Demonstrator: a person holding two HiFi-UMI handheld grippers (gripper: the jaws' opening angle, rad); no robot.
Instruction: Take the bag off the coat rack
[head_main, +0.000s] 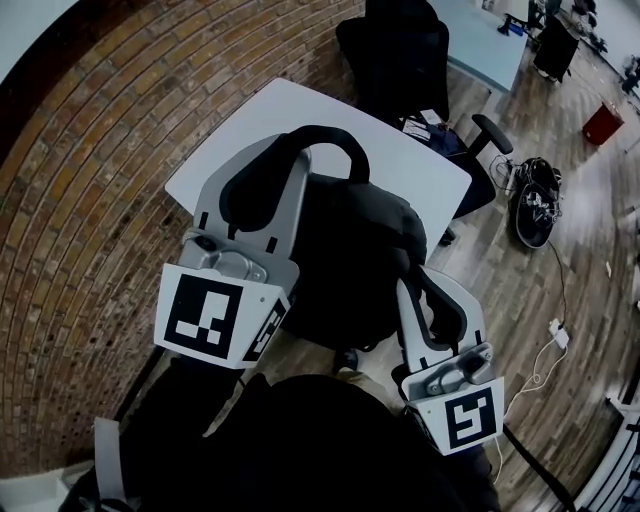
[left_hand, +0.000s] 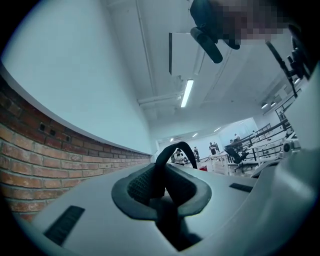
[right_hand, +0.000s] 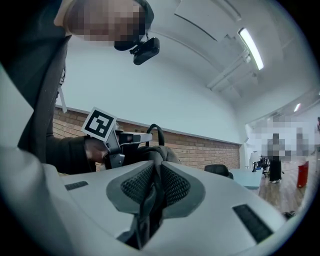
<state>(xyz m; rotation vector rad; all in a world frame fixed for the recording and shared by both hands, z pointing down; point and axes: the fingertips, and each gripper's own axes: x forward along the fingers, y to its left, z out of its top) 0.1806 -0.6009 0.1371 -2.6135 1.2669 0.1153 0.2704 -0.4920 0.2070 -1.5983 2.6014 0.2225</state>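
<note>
Left gripper (head_main: 290, 160) was raised in front of the person with its fingers pointing up and away. In the left gripper view (left_hand: 162, 187) its pads were pressed together on the black looped top handle (head_main: 330, 135), whose arc stood up above the fingertips (left_hand: 175, 150).

Right gripper (head_main: 428, 280) sat lower and further right, also angled upward. In the right gripper view (right_hand: 156, 182) its jaws were narrow, pinching a fold of dark cloth from the black fabric bag (head_main: 350, 250). That same view showed the bag's bulk (right_hand: 160, 152) just past the fingertips, with the left gripper's marker cube (right_hand: 100, 125) beyond it.

The bag was held between the two grippers, close to the person's chest and over the near edge of a white rectangular table (head_main: 250, 120). Whether its underside touched the table could not be told.

Room: a red-brown brick wall (head_main: 90, 150) ran down the left side, and wood-plank flooring (head_main: 590, 260) lay on the right. The ceiling was pale, with a strip light (left_hand: 187, 92).

Surroundings:
- A black office chair (head_main: 395, 50) stood behind the table's far corner.
- A pale blue tabletop (head_main: 490, 40) lay beyond the chair.
- A second dark chair with an armrest (head_main: 490, 130) stood at the table's right corner, close to the bag.
- A dark bundle of cables (head_main: 535, 200) lay on the floor.
- A white power strip (head_main: 558, 335) with a trailing lead lay nearer the person.
- A red bin (head_main: 603, 122) stood well apart from the rest.
</note>
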